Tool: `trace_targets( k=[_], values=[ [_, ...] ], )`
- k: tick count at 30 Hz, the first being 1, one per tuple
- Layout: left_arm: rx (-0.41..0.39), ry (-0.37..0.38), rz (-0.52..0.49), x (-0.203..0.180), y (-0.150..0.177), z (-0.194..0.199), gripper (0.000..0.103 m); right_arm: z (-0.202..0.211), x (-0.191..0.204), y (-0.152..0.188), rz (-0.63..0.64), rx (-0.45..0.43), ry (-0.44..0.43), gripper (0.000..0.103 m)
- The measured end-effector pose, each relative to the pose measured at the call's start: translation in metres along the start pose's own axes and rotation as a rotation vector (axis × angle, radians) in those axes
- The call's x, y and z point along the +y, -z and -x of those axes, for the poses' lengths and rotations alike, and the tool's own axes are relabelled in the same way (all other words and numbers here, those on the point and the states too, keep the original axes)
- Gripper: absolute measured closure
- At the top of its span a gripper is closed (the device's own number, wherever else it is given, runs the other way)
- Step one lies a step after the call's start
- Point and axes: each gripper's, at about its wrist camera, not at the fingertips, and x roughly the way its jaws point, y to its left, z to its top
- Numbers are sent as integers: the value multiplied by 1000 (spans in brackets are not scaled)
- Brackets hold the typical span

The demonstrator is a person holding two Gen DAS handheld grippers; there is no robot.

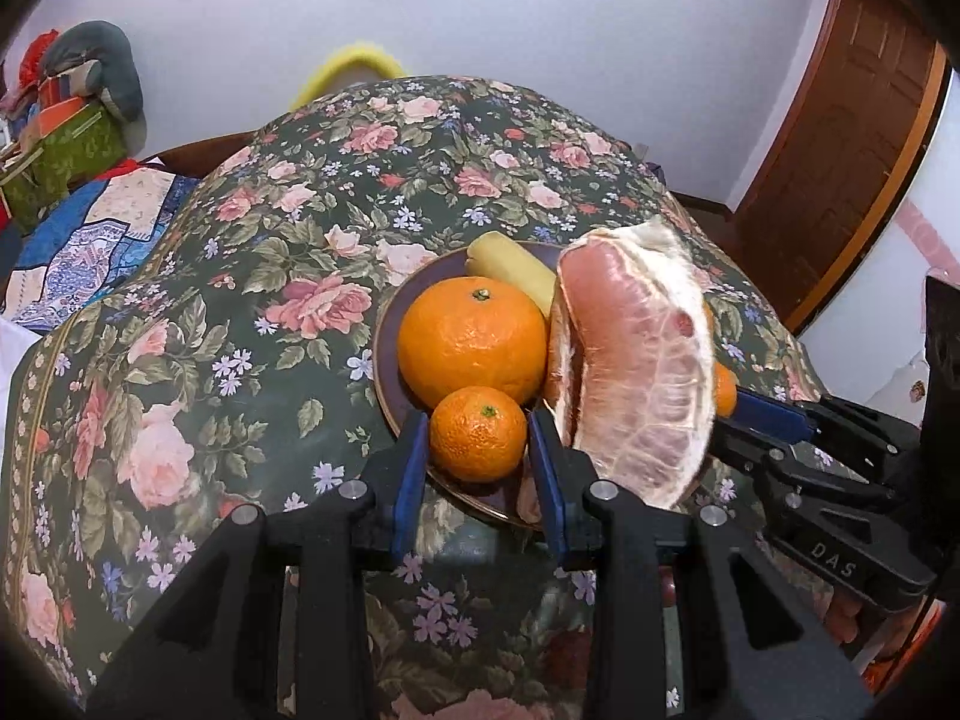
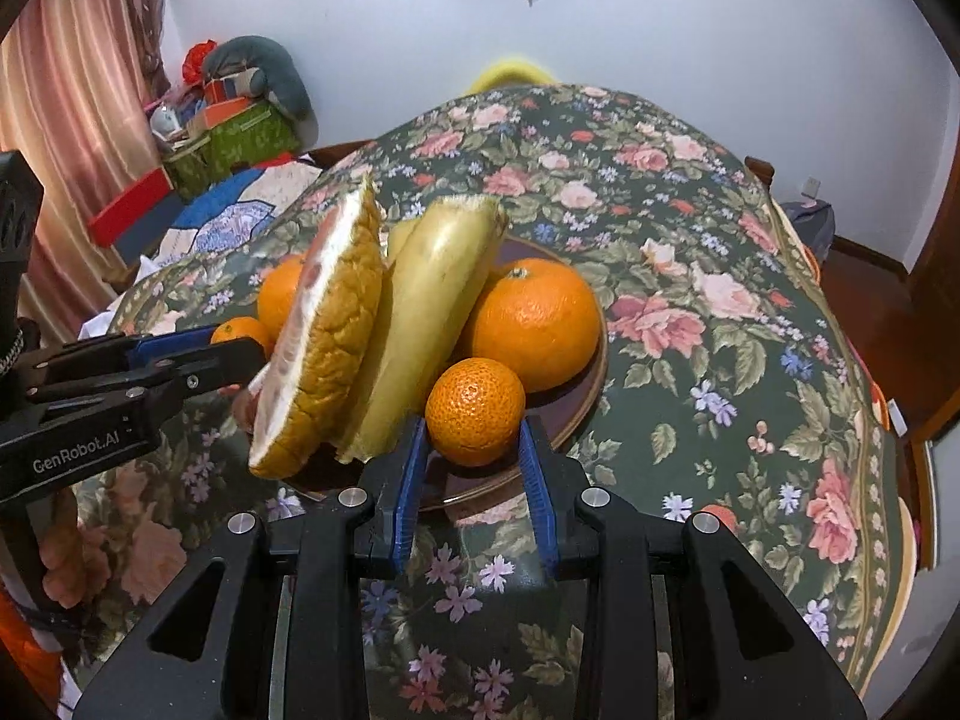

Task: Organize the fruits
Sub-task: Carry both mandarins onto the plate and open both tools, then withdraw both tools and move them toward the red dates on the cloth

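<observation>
Left wrist view first, and I work down by size: the table under its floral cloth [image 1: 252,276] takes up most of what I see, and the only fruit visible anywhere on it sits on the dark plate [image 1: 384,324] near my side. Standing on that plate, the pomelo wedge [image 1: 630,366] is the biggest piece, upright on its edge with the peeled pink flesh turned toward this camera; from the right wrist I see its yellow rind [image 2: 336,324] and a second rind-backed piece [image 2: 432,300] leaning against it. Next comes a large orange [image 1: 474,339] at the plate's left, and from the right wrist another large orange [image 2: 534,324] on the far side. Smallest are the mandarins: one small mandarin [image 1: 477,433] lies between the blue pads of my left gripper [image 1: 479,438], and another mandarin [image 2: 475,411] lies between the pads of my right gripper [image 2: 474,438]. Each pair of jaws brackets its mandarin with the pads at its sides, but I cannot tell whether either is clenched or merely set around the fruit. I judge the job nearly finished: everything is gathered on the plate, no loose fruit shows on the cloth, and what remains is settling these two mandarins and backing both tools away.
</observation>
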Motion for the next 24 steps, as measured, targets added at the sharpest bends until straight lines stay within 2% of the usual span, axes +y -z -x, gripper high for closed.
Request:
trace_targets(
  k=[11, 21, 24],
  values=[
    [11, -4, 4, 0, -3, -2, 69, 2, 2, -2, 10, 0, 10, 72],
    [-23, -15, -16, -7, 4, 30, 68, 30, 6, 2, -1, -26, 5, 69],
    [-35, -30, -29, -10, 8, 43, 65, 41, 9, 4, 7, -41, 8, 64]
  ],
)
